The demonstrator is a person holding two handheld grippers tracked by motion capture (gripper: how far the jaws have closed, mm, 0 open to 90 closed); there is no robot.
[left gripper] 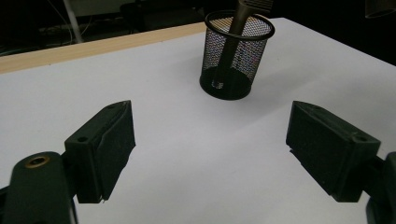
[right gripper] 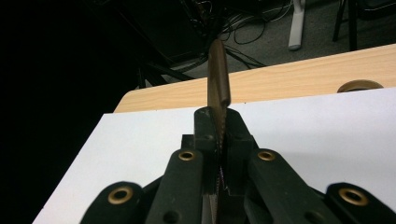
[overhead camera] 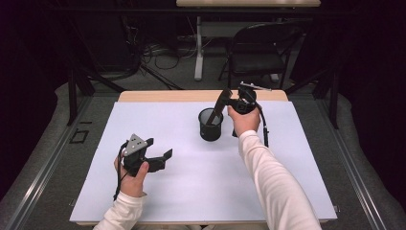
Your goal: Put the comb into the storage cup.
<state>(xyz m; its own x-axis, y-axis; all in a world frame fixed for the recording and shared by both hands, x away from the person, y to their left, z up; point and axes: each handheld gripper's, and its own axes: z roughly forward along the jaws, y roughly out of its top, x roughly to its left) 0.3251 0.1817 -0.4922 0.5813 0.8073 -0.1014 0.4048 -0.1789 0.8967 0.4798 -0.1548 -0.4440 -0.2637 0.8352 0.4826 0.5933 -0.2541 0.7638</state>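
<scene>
1. The right gripper (overhead camera: 229,101) is raised above the far middle of the counter (overhead camera: 201,191), just right of a black mesh cup (overhead camera: 210,124).
2. Its jaws are clamped tight on a thin, dark brownish knife (overhead camera: 218,108); in the right gripper view the knife (right gripper: 218,88) runs straight out from between the closed jaws, and a toothed edge shows where the pads pinch it.
3. In the high view the knife slants down and to the left from the right gripper into the open top of the mesh cup.
4. In the left gripper view the knife (left gripper: 233,37) leans inside the mesh cup (left gripper: 237,56), its lower end down near the cup's solid base; whether it touches the base I cannot tell.
5. The mesh cup stands upright on the white sheet (overhead camera: 158,129) that covers most of the counter, toward the far side and roughly in the middle.
6. The left gripper (overhead camera: 159,153) is near the person's side, at the left, well apart from the cup.
7. Its jaws stand wide apart with nothing between them, and the left gripper view looks across bare white sheet toward the cup.
8. A folding chair (overhead camera: 258,50) stands on the floor beyond the counter.
</scene>
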